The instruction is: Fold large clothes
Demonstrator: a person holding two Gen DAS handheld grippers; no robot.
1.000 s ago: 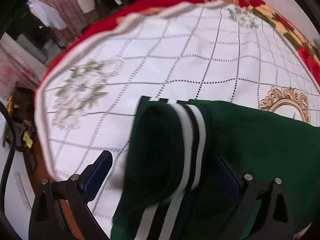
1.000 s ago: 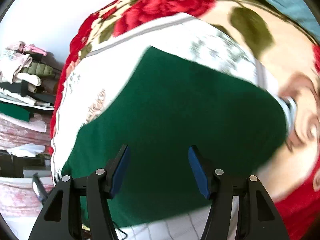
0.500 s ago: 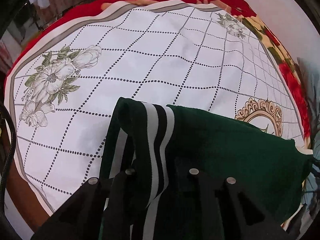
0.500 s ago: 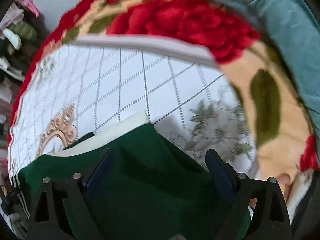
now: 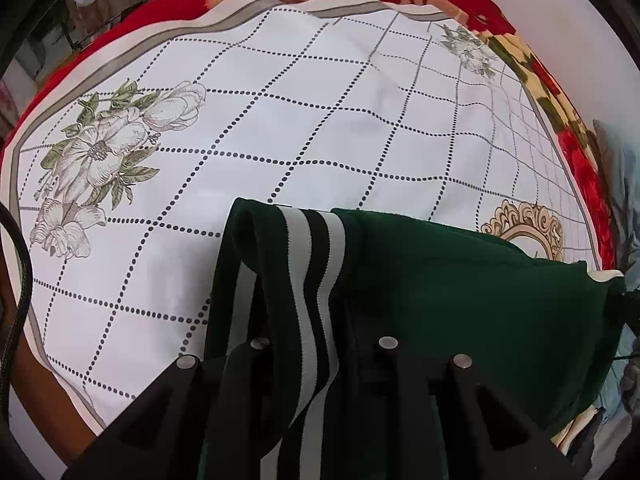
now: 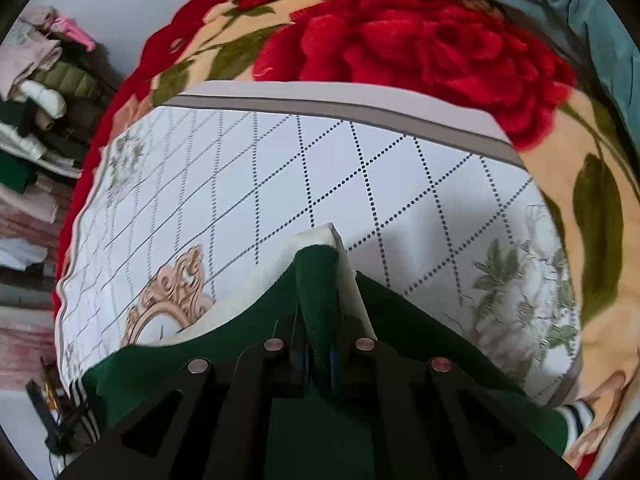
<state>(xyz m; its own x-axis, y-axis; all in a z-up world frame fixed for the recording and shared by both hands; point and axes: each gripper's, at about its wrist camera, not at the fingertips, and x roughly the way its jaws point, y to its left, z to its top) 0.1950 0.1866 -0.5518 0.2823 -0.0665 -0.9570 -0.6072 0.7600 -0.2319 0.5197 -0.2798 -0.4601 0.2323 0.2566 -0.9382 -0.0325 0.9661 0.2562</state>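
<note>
Both the left gripper (image 5: 320, 344) and right gripper (image 6: 320, 352), wide apart a second ago, now pinch the green garment (image 5: 460, 300), ready for folding

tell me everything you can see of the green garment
The green garment is a dark green, thick knit-looking top with a ribbed band striped white and black, and a cream inner layer showing at one edge. It lies partly on the white checked cloth and is bunched where it is gripped. The left claw is shut on the striped band; the right claw is shut on a pinched green fold beside the cream edge.
</note>
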